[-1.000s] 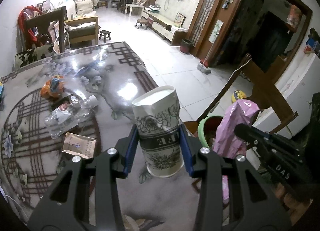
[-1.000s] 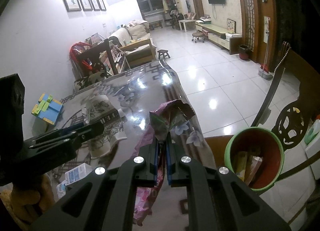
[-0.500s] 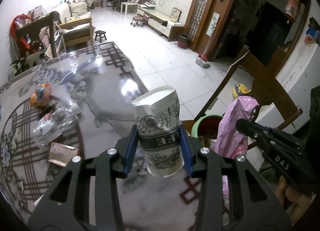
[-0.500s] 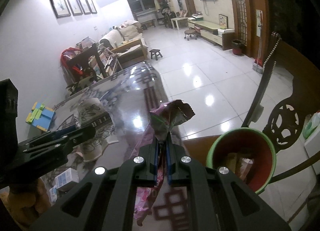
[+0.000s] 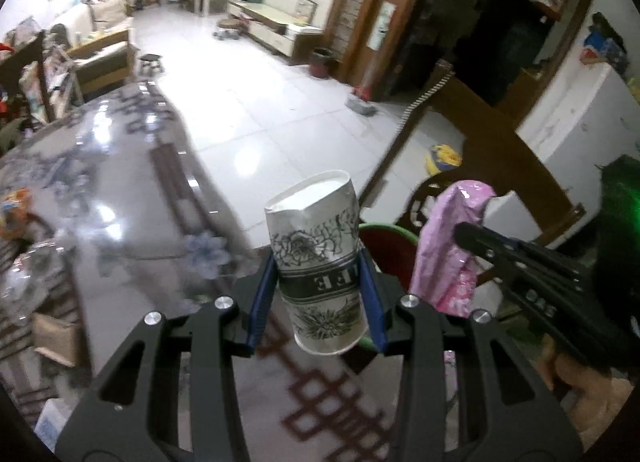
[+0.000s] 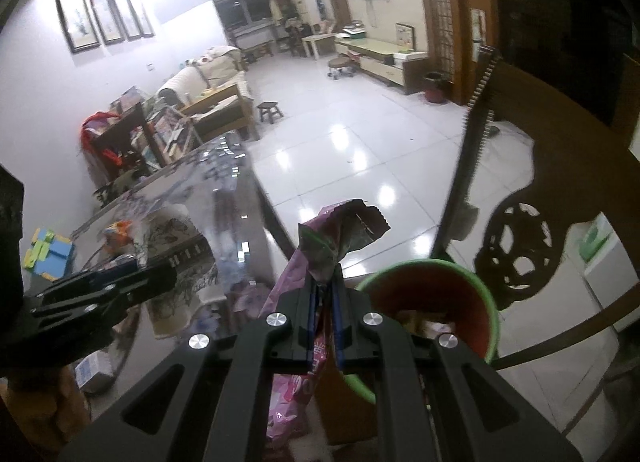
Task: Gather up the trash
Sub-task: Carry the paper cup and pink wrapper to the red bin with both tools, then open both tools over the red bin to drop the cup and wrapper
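2 pieces of trash are in hand at once. The left gripper point(image 5: 316, 294) is clenched on a paper cup point(image 5: 320, 270), its blue pads pressing the printed band about midway up the wall; the cup stands nearly upright, lifted clear of the glossy table point(image 5: 132, 198). The right gripper point(image 6: 325, 302) is pinched tight on the crumpled neck of a pink wrapper point(image 6: 344, 230), the rest of which hangs limp below the fingers.

The bin point(image 6: 472, 282), green-rimmed and red inside, sits just right of the table edge in front of a carved chair point(image 6: 520, 246); scraps already lie in it. In the left view the bin rim point(image 5: 384, 228) shows just behind the cup, and the wrapper point(image 5: 448, 246) hangs beside it.

Handling, as judged: the cup is light and thin-walled, with a dented rim, so it will crush under a hard squeeze; the mid-wall hold suits it. The wrapper is a soft, slick film of almost no weight; a bunched fold is the only secure hold, and it may cling to the pads when released.

More litter remains on the table: a clear bottle point(image 5: 28, 274), a brown sachet point(image 5: 52, 334) and an orange packet point(image 5: 12, 210), all blurred.
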Action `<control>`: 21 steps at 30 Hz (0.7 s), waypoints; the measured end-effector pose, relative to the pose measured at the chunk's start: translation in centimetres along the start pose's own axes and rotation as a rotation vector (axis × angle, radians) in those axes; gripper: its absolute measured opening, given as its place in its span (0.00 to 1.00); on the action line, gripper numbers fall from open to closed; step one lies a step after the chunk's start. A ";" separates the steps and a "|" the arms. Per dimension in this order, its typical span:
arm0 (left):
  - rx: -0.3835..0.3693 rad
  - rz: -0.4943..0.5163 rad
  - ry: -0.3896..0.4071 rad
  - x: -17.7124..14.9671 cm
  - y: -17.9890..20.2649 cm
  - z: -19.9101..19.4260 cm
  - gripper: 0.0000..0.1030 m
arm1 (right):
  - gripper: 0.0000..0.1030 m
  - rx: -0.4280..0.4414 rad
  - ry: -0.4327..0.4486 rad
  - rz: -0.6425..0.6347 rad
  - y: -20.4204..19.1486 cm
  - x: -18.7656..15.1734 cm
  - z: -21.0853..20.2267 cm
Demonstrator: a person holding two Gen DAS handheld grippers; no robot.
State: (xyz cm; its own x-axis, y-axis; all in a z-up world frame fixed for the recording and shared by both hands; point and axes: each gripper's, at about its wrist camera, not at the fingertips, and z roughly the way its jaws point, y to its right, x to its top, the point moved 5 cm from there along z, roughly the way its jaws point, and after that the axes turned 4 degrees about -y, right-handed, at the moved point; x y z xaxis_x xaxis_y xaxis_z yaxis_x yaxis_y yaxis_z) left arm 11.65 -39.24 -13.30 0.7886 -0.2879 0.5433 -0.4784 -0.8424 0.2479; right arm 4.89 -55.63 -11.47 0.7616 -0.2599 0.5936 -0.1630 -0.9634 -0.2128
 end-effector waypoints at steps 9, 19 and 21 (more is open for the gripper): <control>-0.044 0.114 -0.050 1.7 4.7 4.5 0.38 | 0.08 -0.076 -0.013 0.084 6.4 0.2 1.0; -0.092 0.165 -0.097 3.2 8.4 8.3 0.38 | 0.10 -0.116 -0.031 0.131 10.4 -0.2 2.1; -0.098 0.171 -0.106 3.3 8.8 8.7 0.38 | 0.10 -0.118 -0.033 0.137 10.7 -0.2 2.2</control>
State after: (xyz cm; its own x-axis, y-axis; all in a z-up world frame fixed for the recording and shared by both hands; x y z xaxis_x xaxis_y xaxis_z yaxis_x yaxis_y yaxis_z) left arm 13.41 -51.62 -16.33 0.7262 -0.4735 0.4984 -0.6401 -0.7302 0.2388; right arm 4.35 -65.78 -15.56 0.7472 -0.3892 0.5387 -0.3379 -0.9205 -0.1963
